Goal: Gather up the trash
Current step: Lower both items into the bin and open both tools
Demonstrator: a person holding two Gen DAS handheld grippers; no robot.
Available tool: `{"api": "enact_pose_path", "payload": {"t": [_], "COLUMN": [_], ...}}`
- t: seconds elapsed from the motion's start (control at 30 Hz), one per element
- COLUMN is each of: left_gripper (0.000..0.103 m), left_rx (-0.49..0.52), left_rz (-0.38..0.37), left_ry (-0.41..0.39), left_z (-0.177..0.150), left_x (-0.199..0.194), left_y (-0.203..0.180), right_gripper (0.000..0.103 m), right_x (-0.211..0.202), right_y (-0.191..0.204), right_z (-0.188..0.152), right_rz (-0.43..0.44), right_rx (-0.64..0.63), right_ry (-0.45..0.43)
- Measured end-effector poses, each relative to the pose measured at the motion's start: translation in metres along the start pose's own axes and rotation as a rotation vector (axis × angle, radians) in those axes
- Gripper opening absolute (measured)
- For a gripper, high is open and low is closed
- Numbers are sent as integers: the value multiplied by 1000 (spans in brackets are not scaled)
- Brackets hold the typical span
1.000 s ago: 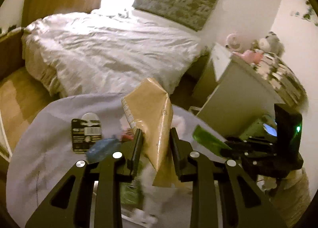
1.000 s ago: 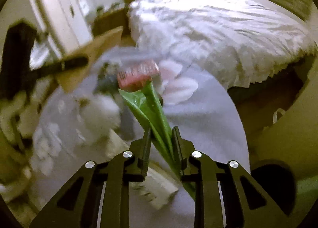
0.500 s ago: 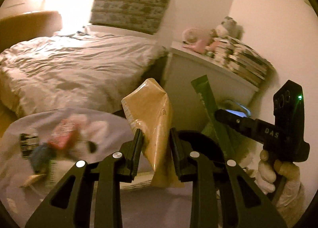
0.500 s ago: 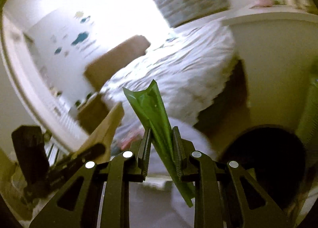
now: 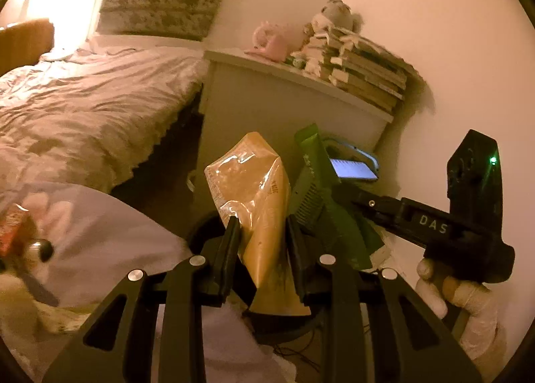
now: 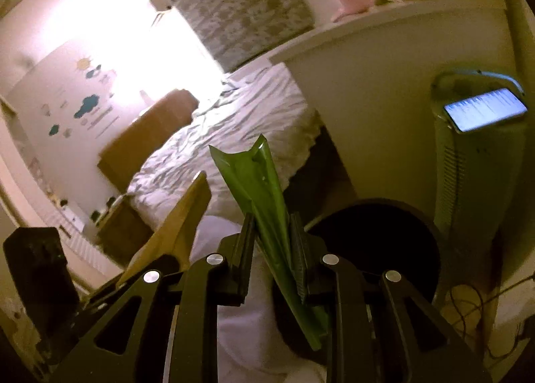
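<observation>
My left gripper [image 5: 260, 232] clamps the tan packet [image 5: 257, 196], my right gripper [image 6: 272, 239] the green wrapper [image 6: 257, 182]; the black bin [image 6: 378, 242] sits lower right, nearer my right

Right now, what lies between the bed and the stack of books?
In the left wrist view, a white cabinet stands between the bed and the stack of books, which rests on it.

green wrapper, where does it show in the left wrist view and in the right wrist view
Left wrist view: the green wrapper stands right of centre, behind the tan packet, held by the right hand-held gripper reaching in from the right.
Right wrist view: it rises at centre between the fingers of that gripper.
Shared landmark: the lit phone screen, just right of the wrapper's top in the left view and far right in the right view.
</observation>
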State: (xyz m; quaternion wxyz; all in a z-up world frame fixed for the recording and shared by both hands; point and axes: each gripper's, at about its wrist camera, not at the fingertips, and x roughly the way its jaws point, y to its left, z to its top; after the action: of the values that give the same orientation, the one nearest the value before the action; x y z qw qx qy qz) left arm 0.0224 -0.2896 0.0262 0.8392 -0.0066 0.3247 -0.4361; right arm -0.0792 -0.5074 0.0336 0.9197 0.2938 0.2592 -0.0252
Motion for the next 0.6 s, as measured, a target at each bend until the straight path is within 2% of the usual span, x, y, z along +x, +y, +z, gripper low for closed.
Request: {"api": "enact_pose_path", "payload": {"t": [0.23, 0.6], "left_gripper": [28, 29], "left_rx": [9, 25], "left_rz": [-12, -19], "left_ry": [46, 85], "left_z": [-7, -9], "left_x": [25, 46], "left_y": [-6, -15], "right_gripper": [22, 22], "right_x": [12, 20], "right_y": [-31, -43], "right_z": [-9, -17], "right_rz": [-32, -50], "right_rx": [65, 102], "right_ry": [19, 35]}}
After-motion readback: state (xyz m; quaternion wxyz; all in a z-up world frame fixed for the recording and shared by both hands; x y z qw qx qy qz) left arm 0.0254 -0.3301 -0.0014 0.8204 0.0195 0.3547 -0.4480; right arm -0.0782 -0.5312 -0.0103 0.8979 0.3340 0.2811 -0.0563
